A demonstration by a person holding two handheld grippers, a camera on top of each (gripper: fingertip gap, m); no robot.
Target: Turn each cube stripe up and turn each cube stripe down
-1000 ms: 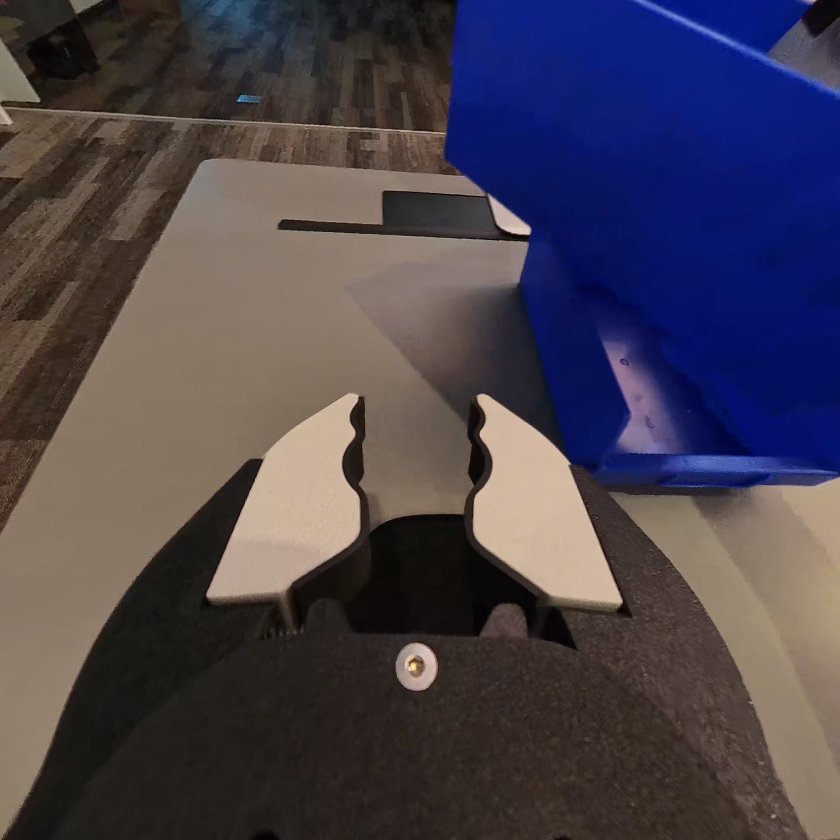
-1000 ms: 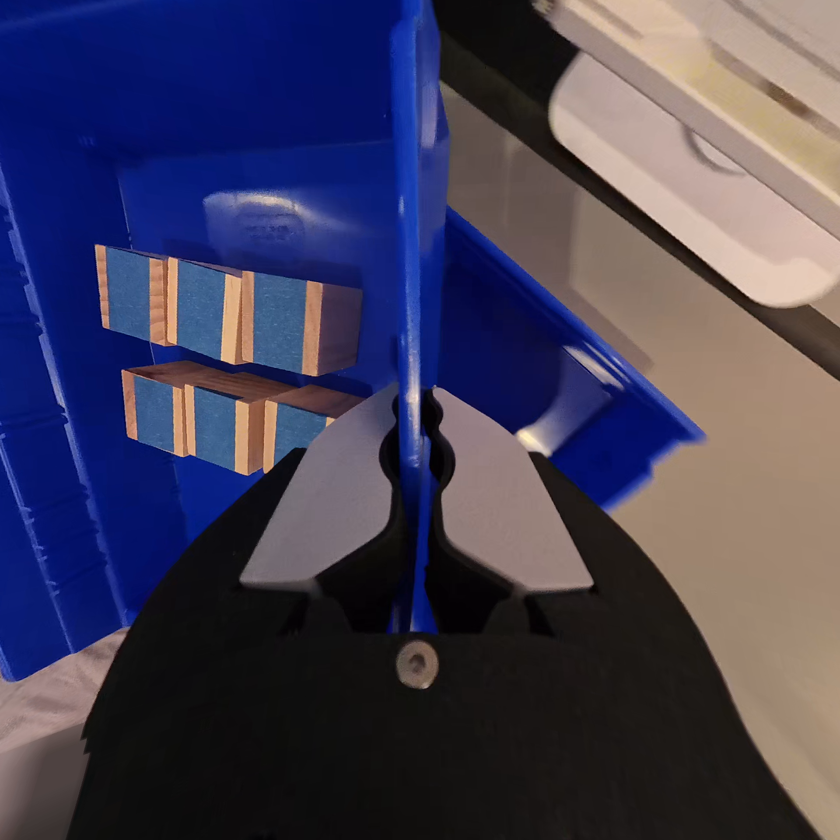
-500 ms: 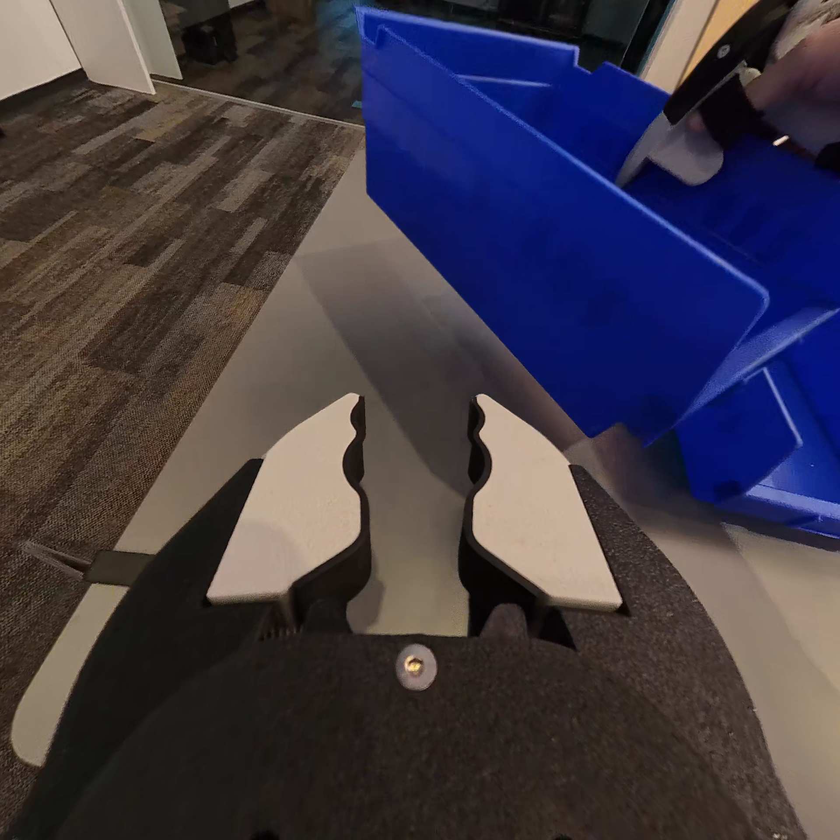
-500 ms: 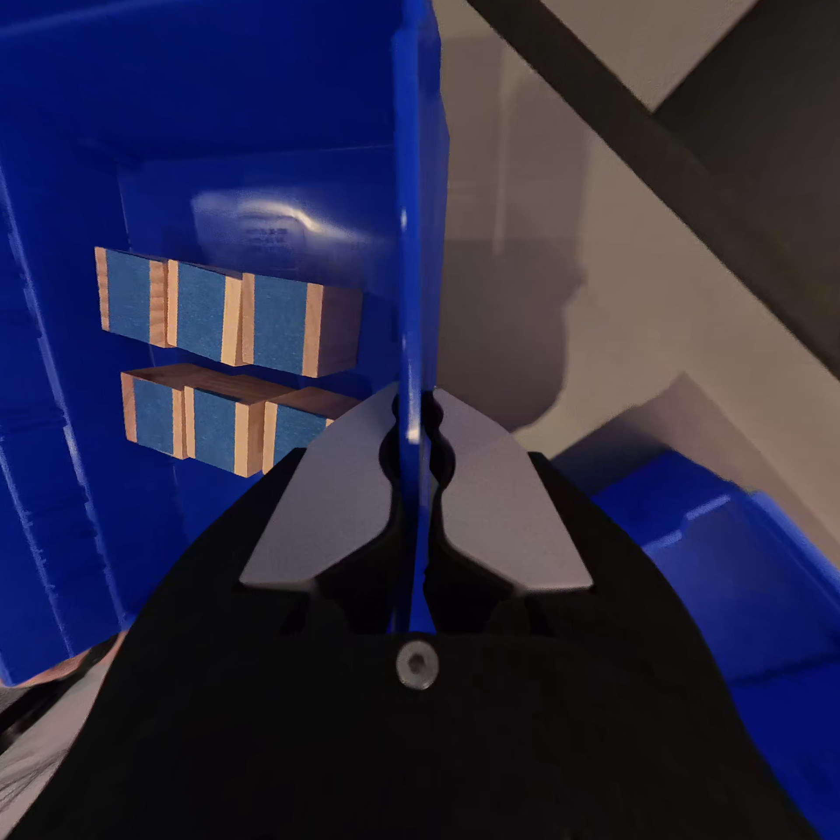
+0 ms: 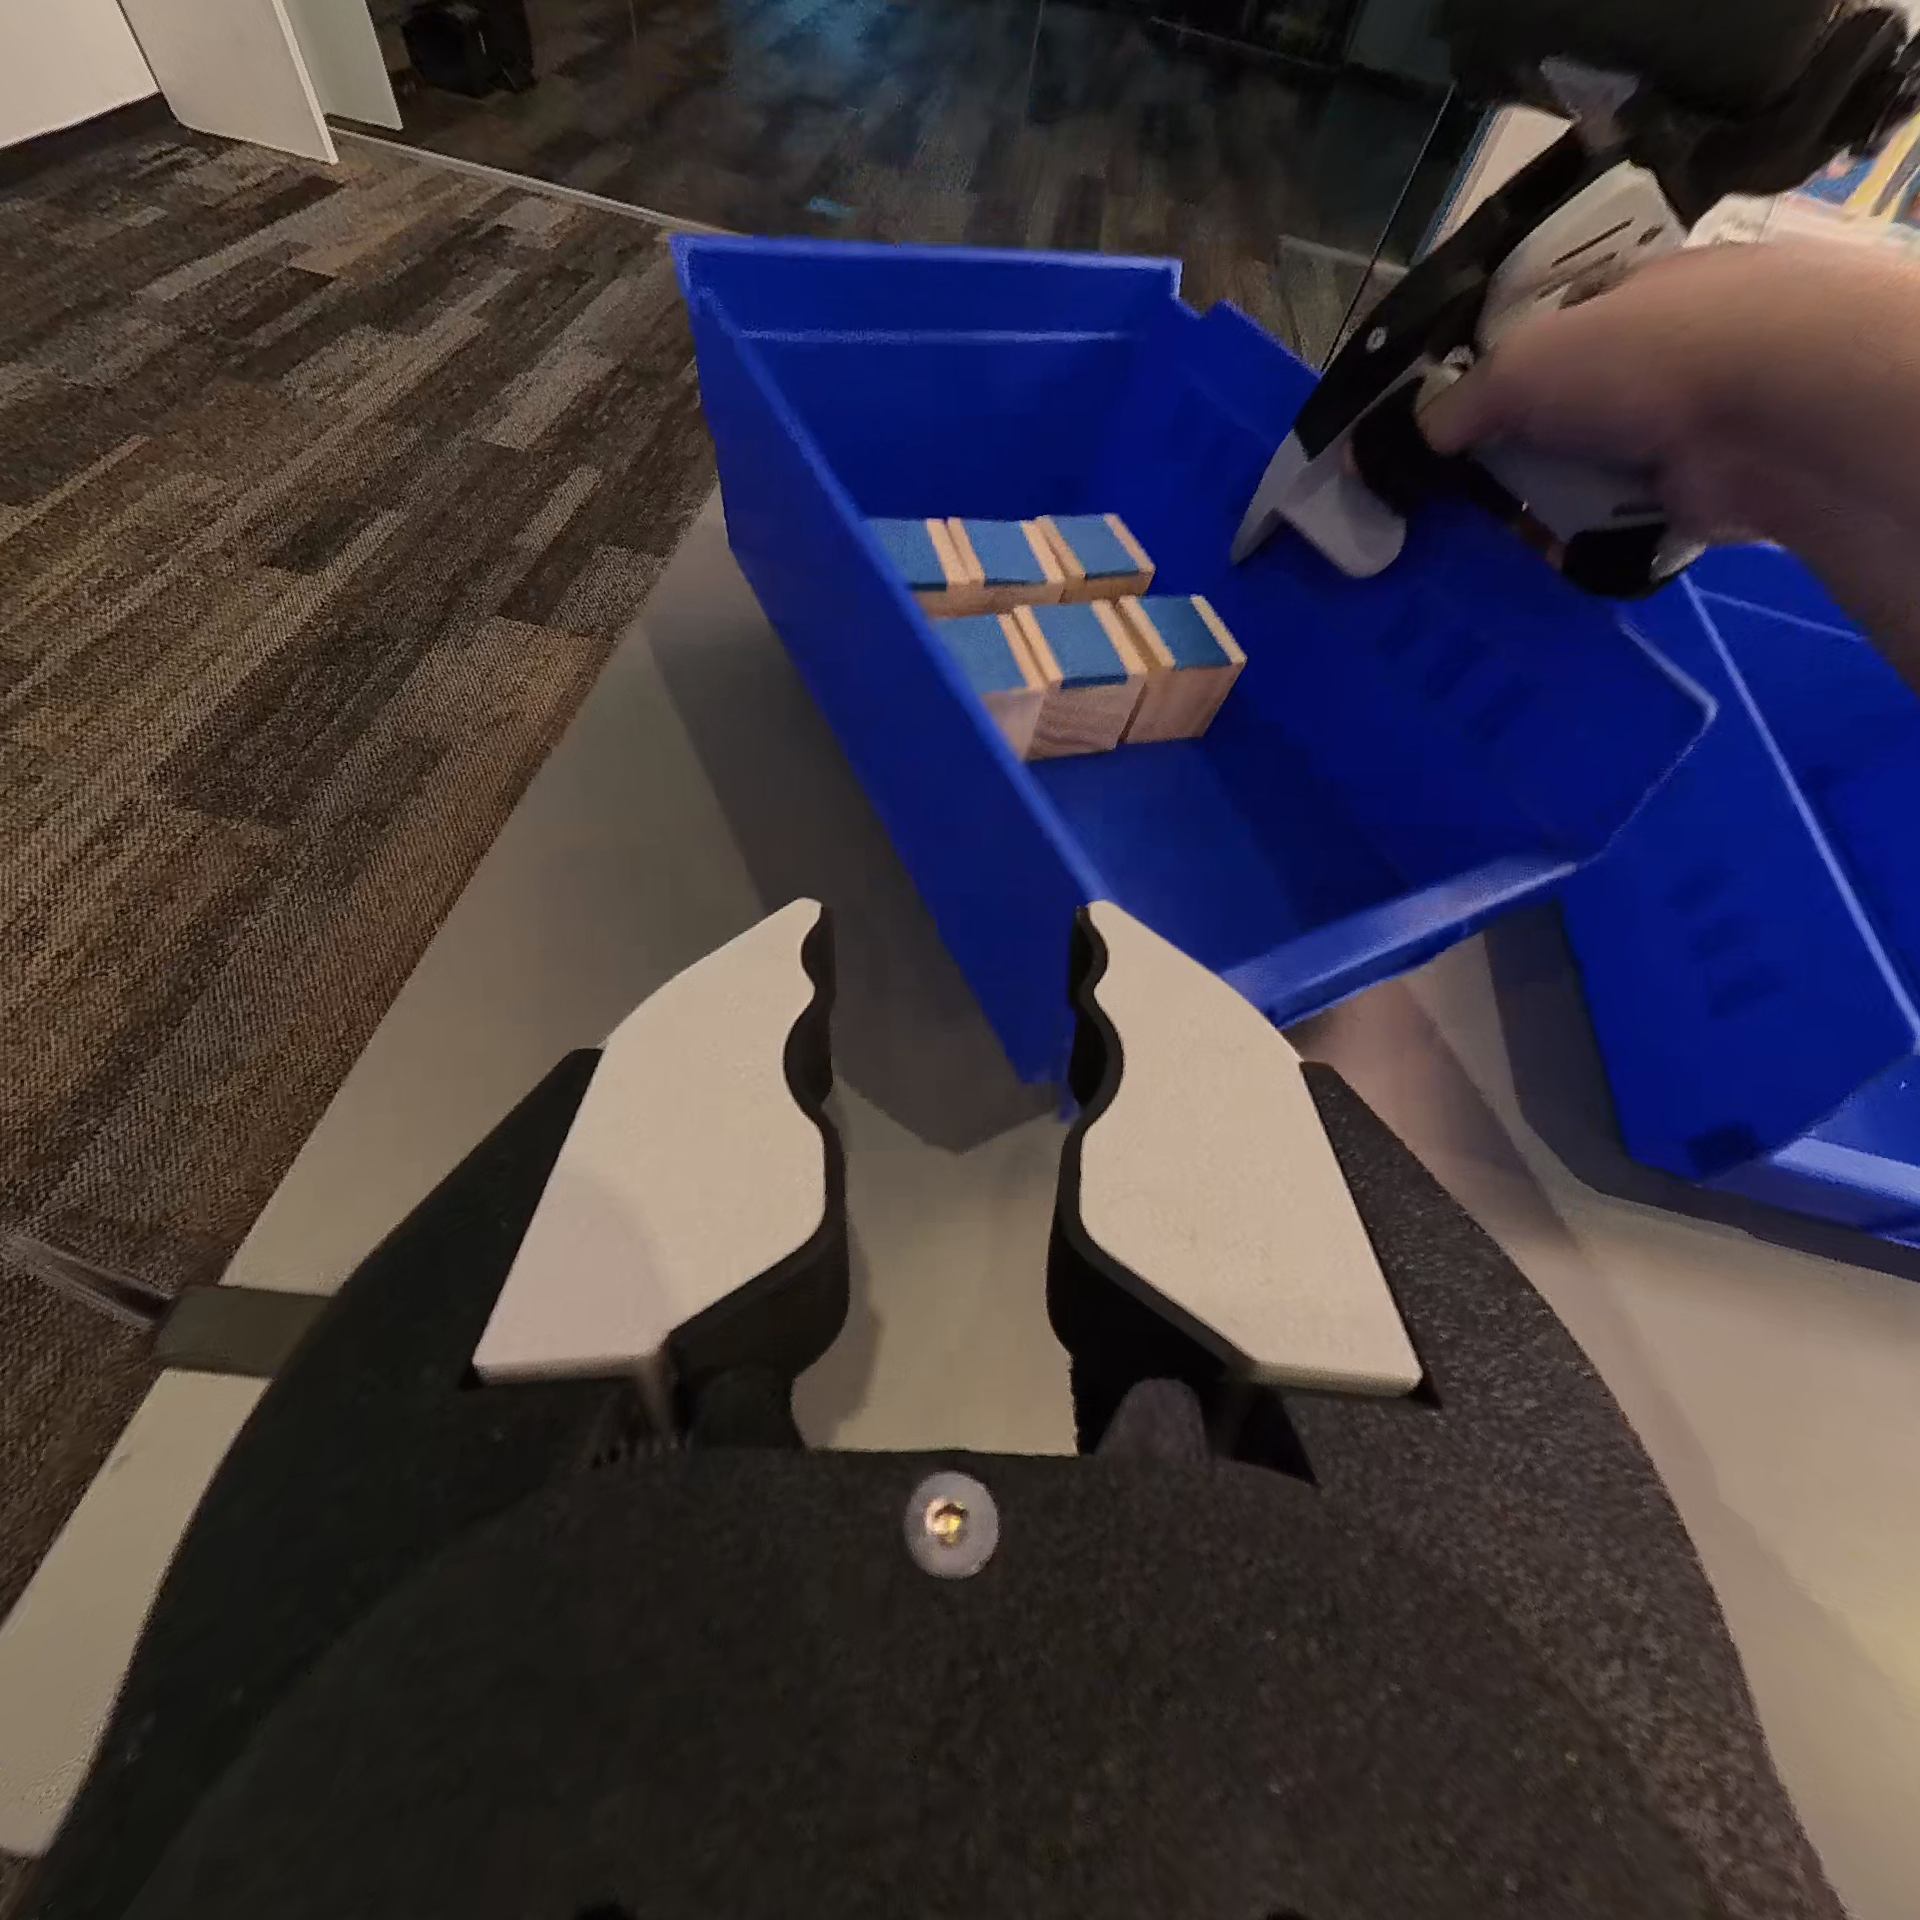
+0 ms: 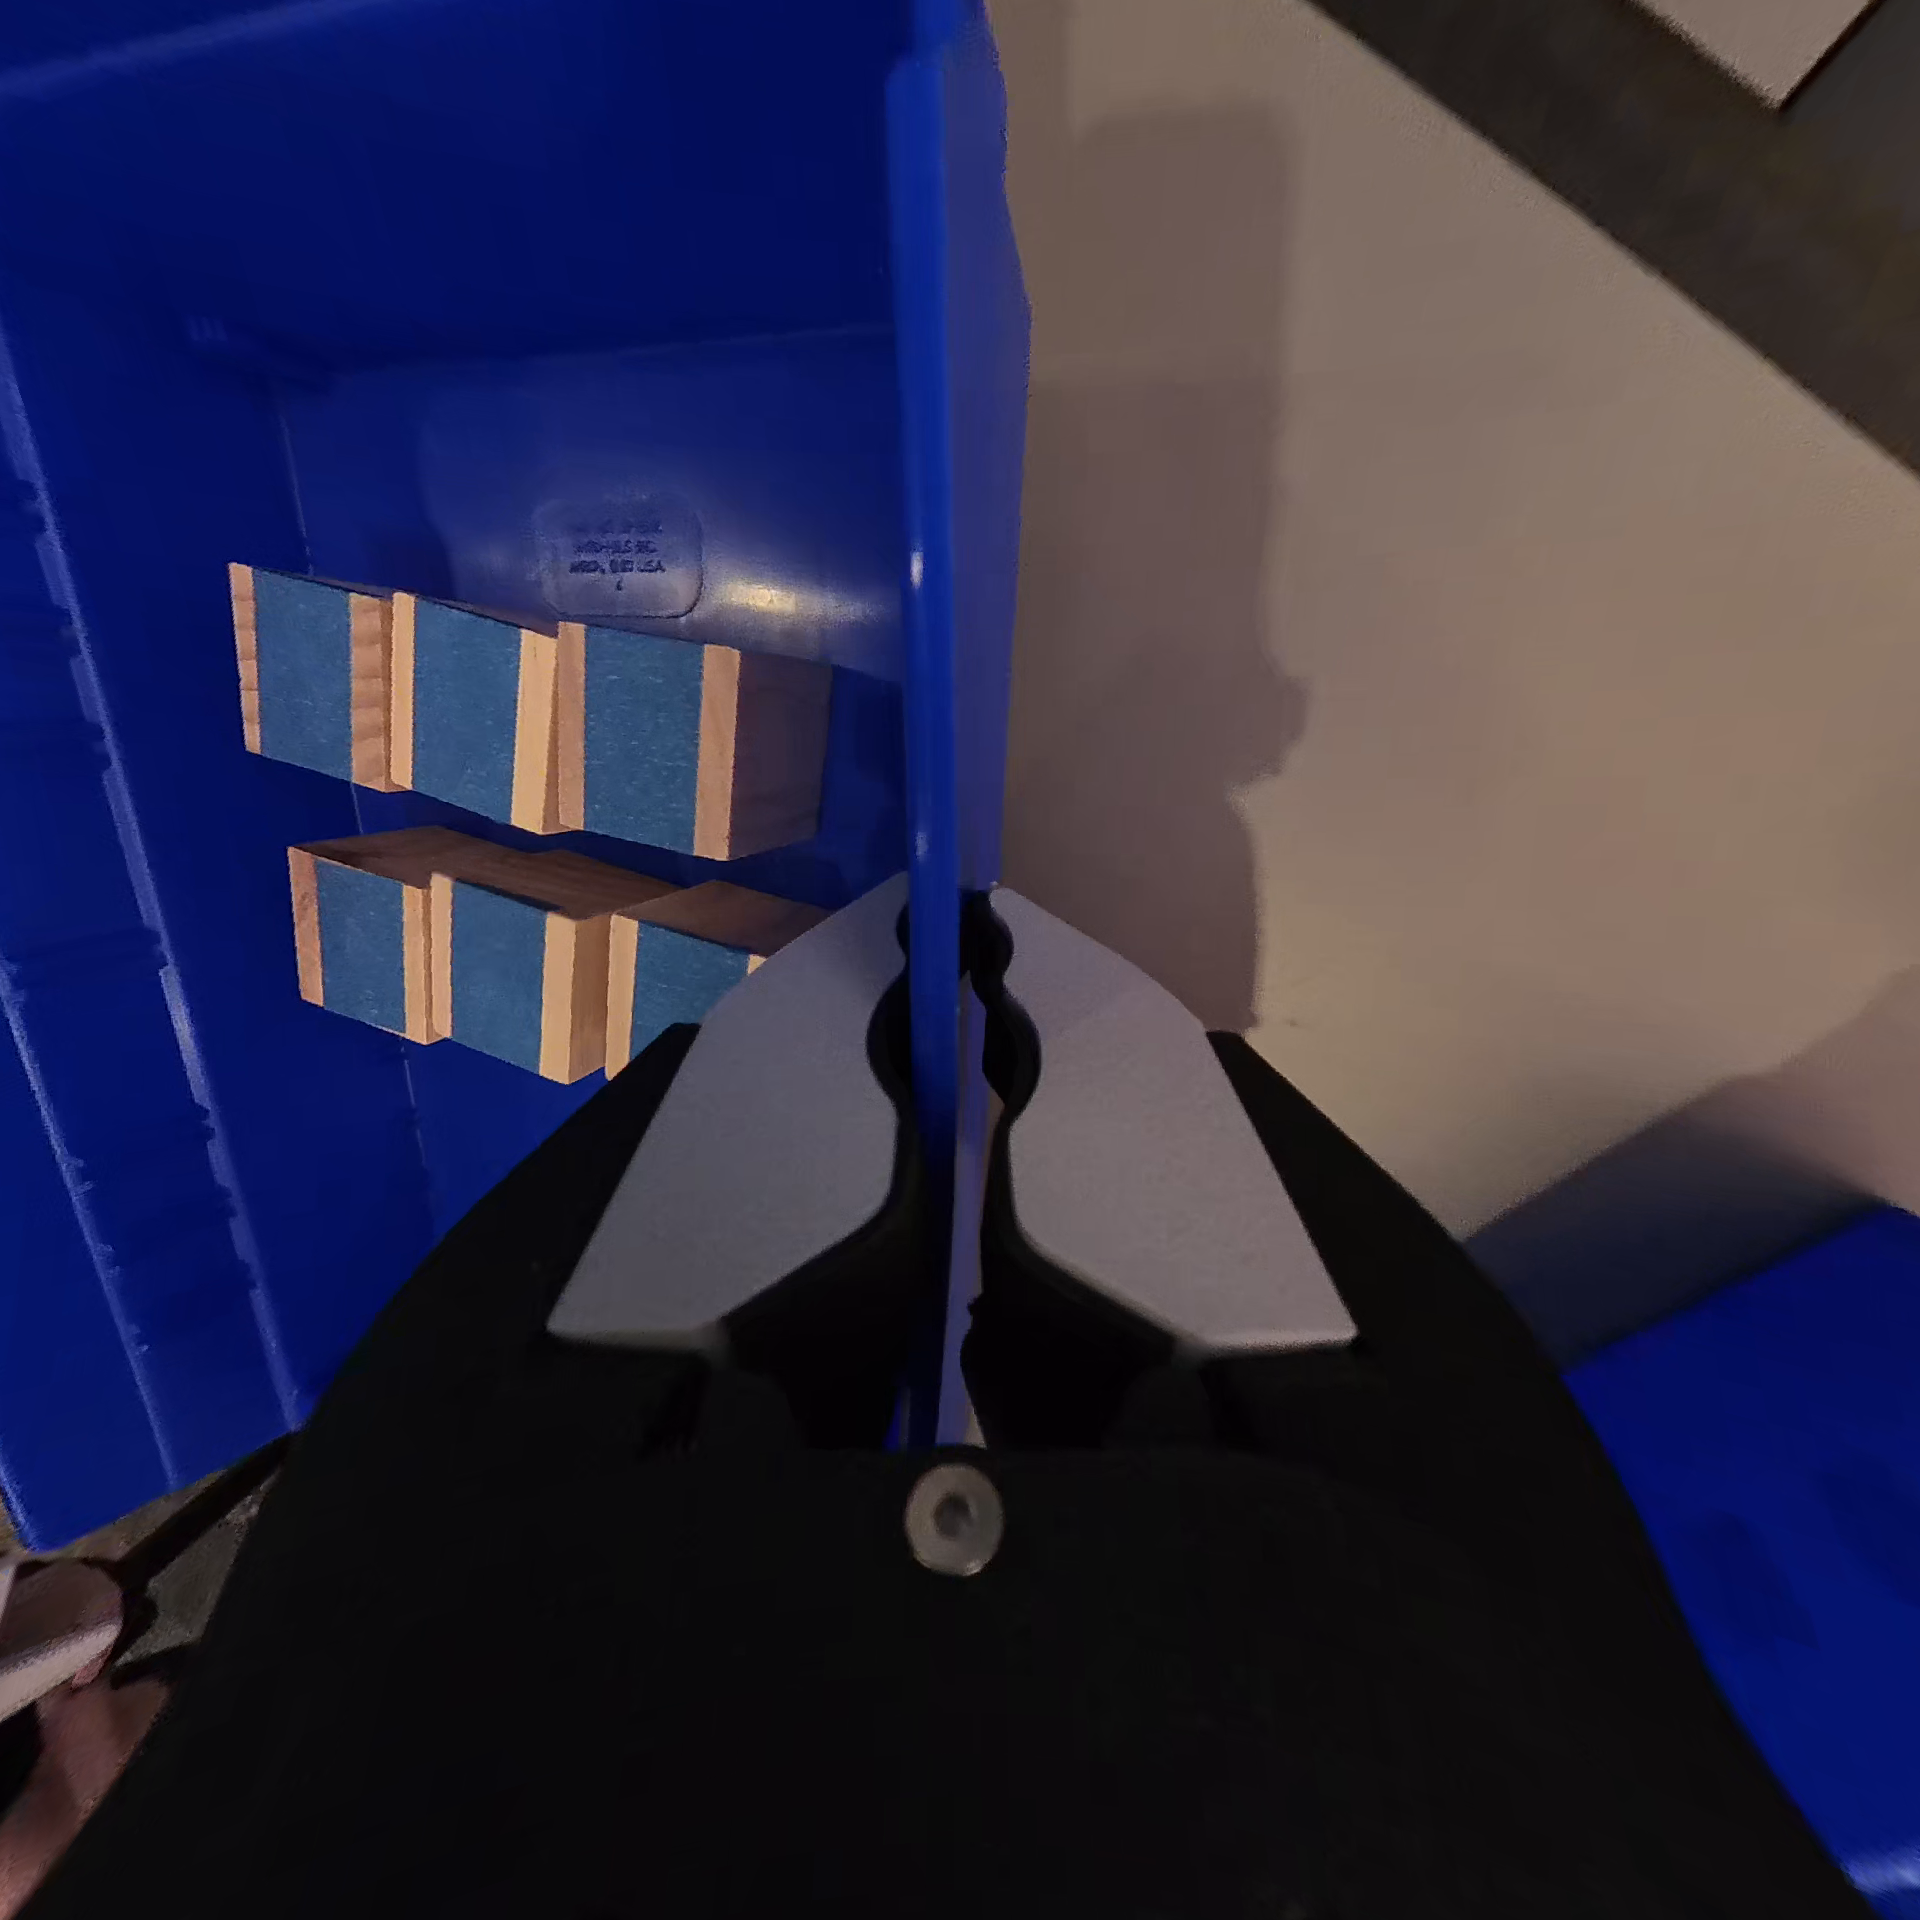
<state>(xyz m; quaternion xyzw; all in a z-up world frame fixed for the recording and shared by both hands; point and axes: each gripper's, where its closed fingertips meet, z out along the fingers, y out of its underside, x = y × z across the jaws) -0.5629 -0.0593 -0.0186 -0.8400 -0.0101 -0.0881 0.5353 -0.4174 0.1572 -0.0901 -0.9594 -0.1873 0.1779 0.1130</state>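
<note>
Several wooden cubes with blue stripes up lie in two rows inside a blue bin. They also show in the right wrist view. My right gripper is shut on the bin's side wall; in the left wrist view it grips the far wall, held by a hand. My left gripper is open and empty above the grey table, just in front of the bin's near corner.
A second blue bin stands to the right of the first, also in the right wrist view. The table's left edge meets a dark patterned carpet. A black strip lies at the table's left edge.
The bin in my right gripper has swung down from a steep tilt to level on the table, so the cubes show inside. My left gripper has stayed open.
</note>
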